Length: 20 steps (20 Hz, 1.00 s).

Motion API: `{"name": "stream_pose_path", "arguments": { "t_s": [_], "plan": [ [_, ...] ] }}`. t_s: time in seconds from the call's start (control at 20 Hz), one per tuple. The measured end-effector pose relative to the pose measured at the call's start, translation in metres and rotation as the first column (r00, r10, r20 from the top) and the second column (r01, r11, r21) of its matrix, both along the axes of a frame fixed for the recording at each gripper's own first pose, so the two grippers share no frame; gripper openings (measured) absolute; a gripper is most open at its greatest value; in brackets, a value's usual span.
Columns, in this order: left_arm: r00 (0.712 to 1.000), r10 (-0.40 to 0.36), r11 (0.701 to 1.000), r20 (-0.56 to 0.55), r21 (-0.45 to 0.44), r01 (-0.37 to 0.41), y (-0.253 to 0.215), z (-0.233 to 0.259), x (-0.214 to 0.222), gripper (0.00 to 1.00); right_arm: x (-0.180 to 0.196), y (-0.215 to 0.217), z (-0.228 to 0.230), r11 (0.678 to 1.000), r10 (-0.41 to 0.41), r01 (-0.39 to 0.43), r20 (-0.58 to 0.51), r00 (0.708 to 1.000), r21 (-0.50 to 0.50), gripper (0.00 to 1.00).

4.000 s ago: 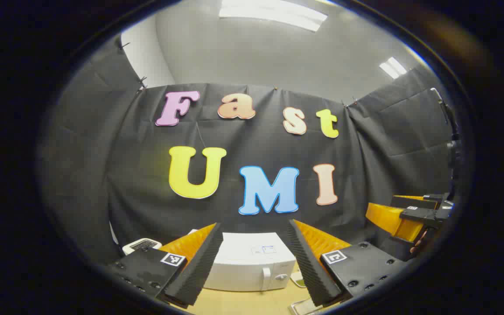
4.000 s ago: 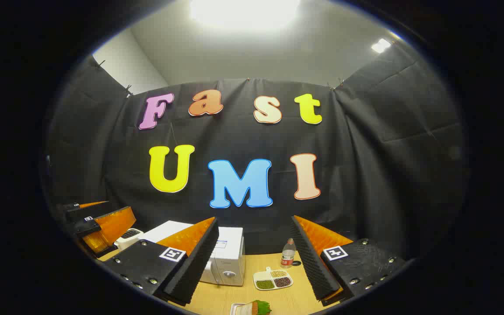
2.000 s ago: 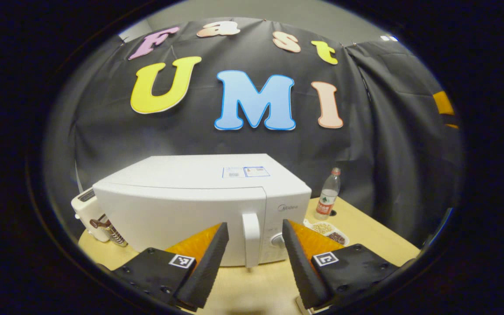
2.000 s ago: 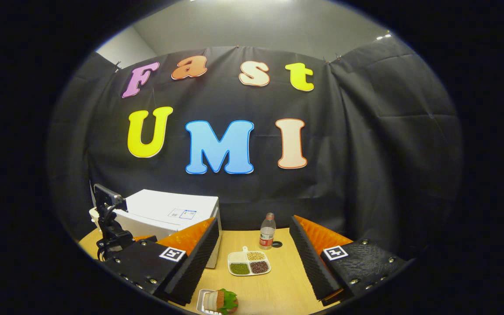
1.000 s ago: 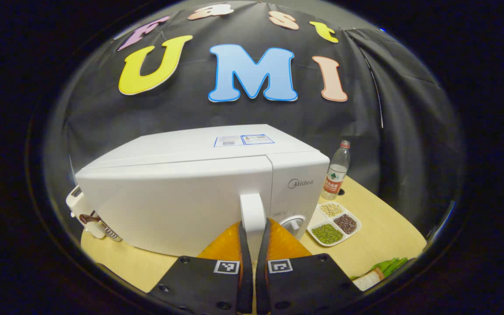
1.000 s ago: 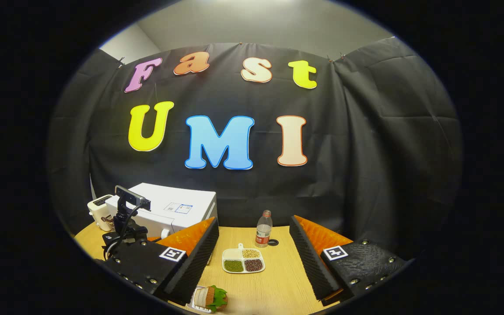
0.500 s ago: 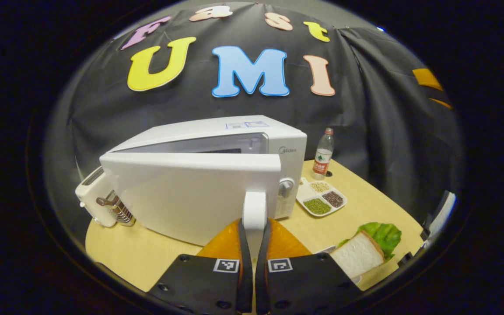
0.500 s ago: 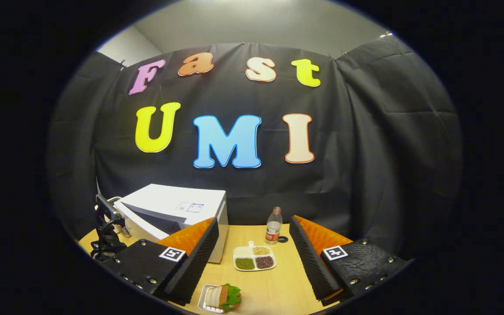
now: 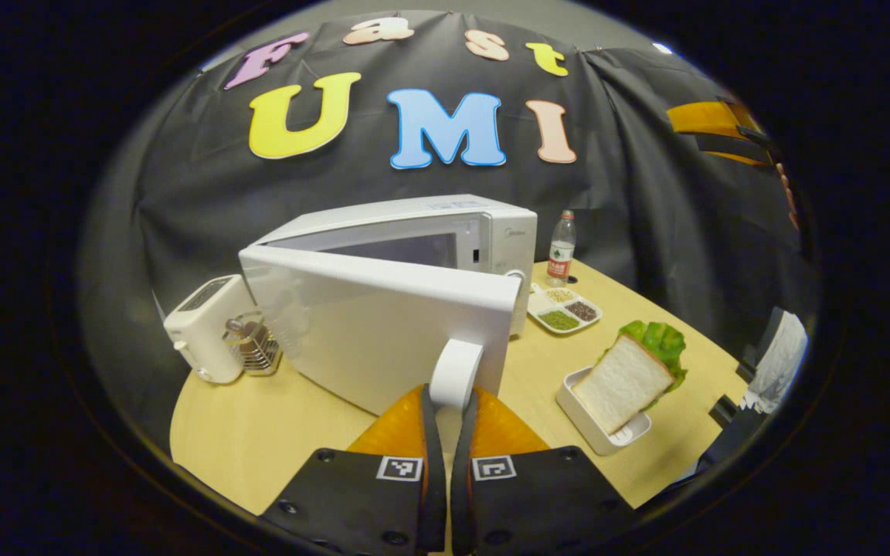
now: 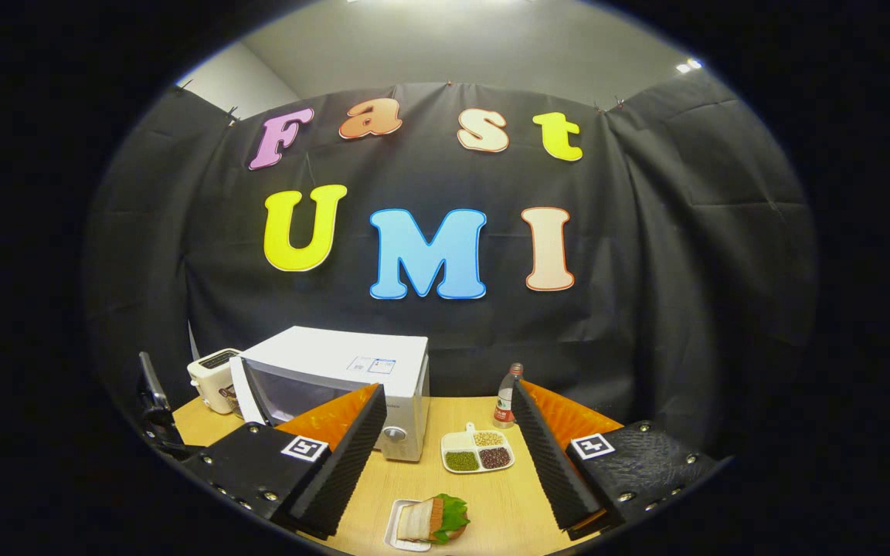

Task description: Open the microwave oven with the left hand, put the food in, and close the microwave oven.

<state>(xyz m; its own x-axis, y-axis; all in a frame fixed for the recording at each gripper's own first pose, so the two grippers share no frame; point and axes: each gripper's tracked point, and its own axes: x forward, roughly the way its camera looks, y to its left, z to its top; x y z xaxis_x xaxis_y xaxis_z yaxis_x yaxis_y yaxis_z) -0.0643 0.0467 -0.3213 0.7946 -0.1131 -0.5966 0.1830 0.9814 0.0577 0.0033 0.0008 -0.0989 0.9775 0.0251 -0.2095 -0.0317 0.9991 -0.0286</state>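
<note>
Microwave (image 9: 414,232) sits mid-frame on the counter (image 9: 259,432), its door (image 9: 375,324) swung partly open. Left claw (image 9: 445,440) is clamped on the door handle (image 9: 454,374). Right claw (image 10: 445,455) gapes wide, empty, above the sandwich (image 10: 433,519) at bottom centre.

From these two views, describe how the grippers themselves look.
The left gripper has two wedge-shaped fingers on flat black mounts with screw heads. Each mount carries a square black-and-white tag. The right gripper is the same build: ribbed inner finger faces, black screwed mounts, one square tag on each.
</note>
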Motion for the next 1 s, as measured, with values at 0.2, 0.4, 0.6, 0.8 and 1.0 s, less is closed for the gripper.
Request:
{"name": "stream_pose_path", "arguments": {
  "t_s": [0.2,0.4,0.6,0.8,1.0],
  "plan": [
    [0.999,0.042,0.999,-0.006,0.021,-0.042,0.04,0.005,-0.032,0.09,-0.007,0.019,-0.004,1.0,0.016,-0.016,-0.008,1.0,0.019,0.99],
    [0.994,0.113,0.992,-0.003,0.061,-0.113,0.089,0.009,-0.061,0.09,-0.011,0.031,-0.01,0.999,0.03,-0.03,-0.024,0.999,0.016,0.99],
    [0.993,0.119,0.991,0.003,0.06,-0.119,0.125,0.011,-0.078,0.08,-0.01,0.043,-0.012,0.999,0.052,-0.052,-0.032,0.998,0.012,0.99],
    [0.995,0.104,0.992,0.013,0.068,-0.104,0.156,0.011,-0.086,0.1,-0.007,0.054,-0.014,0.997,0.074,-0.074,-0.039,0.996,0.003,0.99],
    [0.992,0.124,0.989,0.022,0.074,-0.125,0.196,0.011,-0.093,0.08,-0.002,0.058,-0.033,0.995,0.102,-0.103,-0.076,0.992,0.002,0.98]
  ]
}}
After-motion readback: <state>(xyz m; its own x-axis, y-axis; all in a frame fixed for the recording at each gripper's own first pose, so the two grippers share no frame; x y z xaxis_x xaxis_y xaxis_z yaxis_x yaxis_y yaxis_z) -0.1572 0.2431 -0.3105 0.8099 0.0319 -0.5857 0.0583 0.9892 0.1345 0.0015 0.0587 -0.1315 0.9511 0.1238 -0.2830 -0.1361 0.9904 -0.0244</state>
